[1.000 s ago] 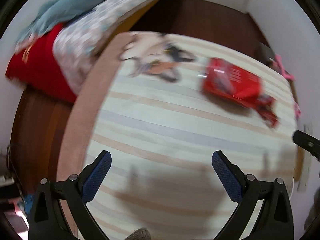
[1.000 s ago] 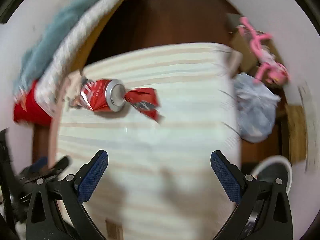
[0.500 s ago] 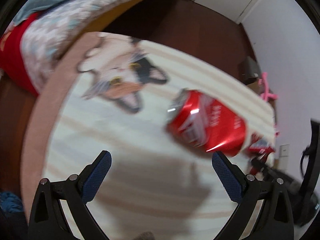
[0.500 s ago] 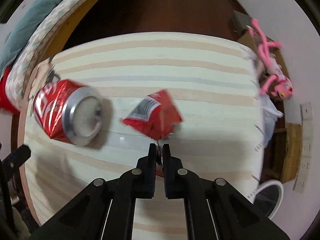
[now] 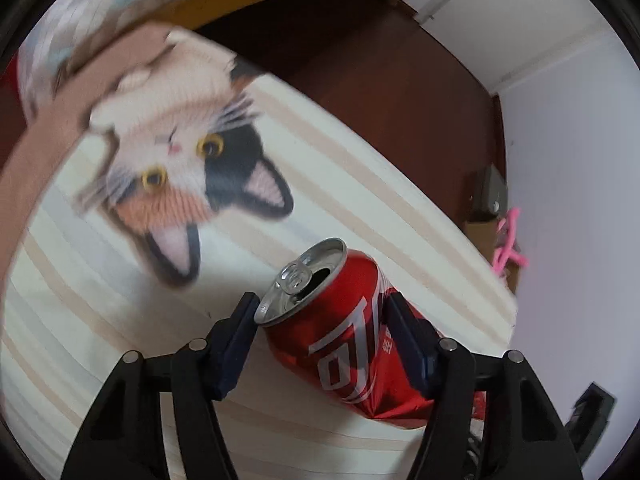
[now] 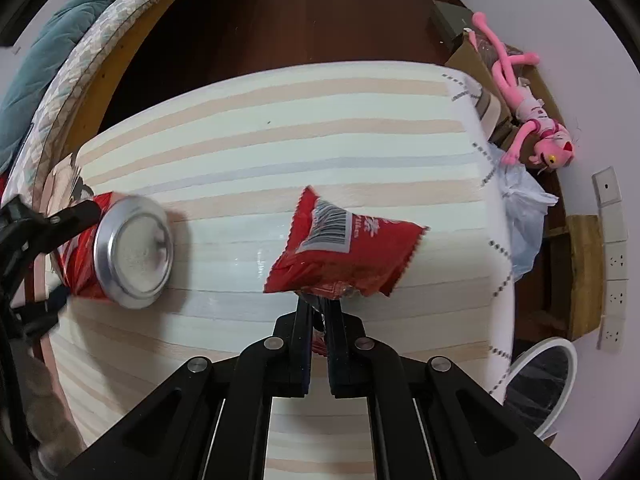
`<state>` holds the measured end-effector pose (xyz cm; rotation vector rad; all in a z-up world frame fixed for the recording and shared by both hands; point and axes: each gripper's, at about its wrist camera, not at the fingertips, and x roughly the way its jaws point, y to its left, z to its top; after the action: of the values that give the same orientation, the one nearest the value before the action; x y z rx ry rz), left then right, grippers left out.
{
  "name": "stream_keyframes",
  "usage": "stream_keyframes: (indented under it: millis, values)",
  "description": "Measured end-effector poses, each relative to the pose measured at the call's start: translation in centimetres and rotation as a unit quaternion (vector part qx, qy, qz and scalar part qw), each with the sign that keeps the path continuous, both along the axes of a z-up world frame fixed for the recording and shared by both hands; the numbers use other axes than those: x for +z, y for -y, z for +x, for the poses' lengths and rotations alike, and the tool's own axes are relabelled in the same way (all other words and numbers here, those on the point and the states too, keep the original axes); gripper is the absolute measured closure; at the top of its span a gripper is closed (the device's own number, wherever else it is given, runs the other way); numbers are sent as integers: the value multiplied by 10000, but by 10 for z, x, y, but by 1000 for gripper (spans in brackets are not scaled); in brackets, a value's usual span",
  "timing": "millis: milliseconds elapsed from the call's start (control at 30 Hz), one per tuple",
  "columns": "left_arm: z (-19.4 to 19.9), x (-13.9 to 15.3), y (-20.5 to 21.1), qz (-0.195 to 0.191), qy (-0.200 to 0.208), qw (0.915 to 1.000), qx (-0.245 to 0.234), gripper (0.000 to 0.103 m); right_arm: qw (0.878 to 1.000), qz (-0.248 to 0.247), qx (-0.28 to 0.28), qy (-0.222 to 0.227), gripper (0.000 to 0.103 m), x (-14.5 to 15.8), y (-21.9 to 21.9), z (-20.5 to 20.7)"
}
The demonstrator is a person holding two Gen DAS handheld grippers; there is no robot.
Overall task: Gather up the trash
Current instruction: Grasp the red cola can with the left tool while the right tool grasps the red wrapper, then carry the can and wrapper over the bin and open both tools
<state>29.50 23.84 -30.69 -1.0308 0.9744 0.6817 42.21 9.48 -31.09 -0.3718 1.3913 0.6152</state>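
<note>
In your left wrist view, your left gripper (image 5: 320, 312) has its two dark blue-padded fingers (image 5: 236, 332) closed in against the sides of a red soda can (image 5: 344, 340). The can is glossy aluminium with white lettering, its silver top and pull tab facing away from you, the mouth open. Its lower end looks dented and creased. It lies over a striped rug (image 5: 120, 320), a flat weave in cream, peach and pale grey bands, with a printed cat face (image 5: 184, 176) in white, black and orange. Dark wood floor (image 5: 380, 80) lies beyond, and a quilted bed edge (image 5: 100, 12) curves along the top.

Half a second ago these fingers stood wide apart with the can lying ahead of them; now they have narrowed onto it.

In your right wrist view, your right gripper (image 6: 318, 308) is pinched shut on the lower edge of a red snack wrapper (image 6: 344, 252). The wrapper is crinkled foil with serrated ends and a barcode panel facing you, and it stands up from the fingers over the rug. To the left, the can's dull silver base points at you, held between the left gripper's fingers. At the right are a pink plush toy (image 6: 532, 120), a pale plastic bag (image 6: 520, 216) and a round white bin (image 6: 540, 384) with a dark liner.

The grip matches half a second ago; the wrapper now sits higher and nearer.
</note>
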Motion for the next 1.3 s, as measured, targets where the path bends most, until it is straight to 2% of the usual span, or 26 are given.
stream_keyframes:
  millis: [167,300,400,467,567,833,1000,1133,1300]
  values:
    - [-8,24,11,924,-243,9942,-499,42,9998,98,166,74,98,7,-5,-16]
    - [-32,52,29,1762,-402,9795,-886,42,9990,257,328,161,98,21,-3,-35]
    - [-50,73,50,2371,-557,9623,-1212,42,9979,473,413,147,98,37,5,-60]
    - [-58,83,63,2620,-622,9527,-1410,42,9970,584,479,140,98,46,15,-78]
    - [-80,92,81,2821,-692,9428,-1634,42,9955,757,570,100,98,59,37,-108]
    - [-144,112,130,2991,-772,9308,-1954,42,9909,1270,422,-129,98,83,113,-187]
    - [-176,119,166,3074,-851,9233,-2138,42,9874,1534,350,-199,98,99,157,-222]
    - [-186,129,194,3052,-772,9200,-2334,42,9845,1718,277,-220,98,115,194,-236]
    - [-167,148,238,3119,-492,9078,-2762,42,9811,1932,10,-76,98,139,248,-229]
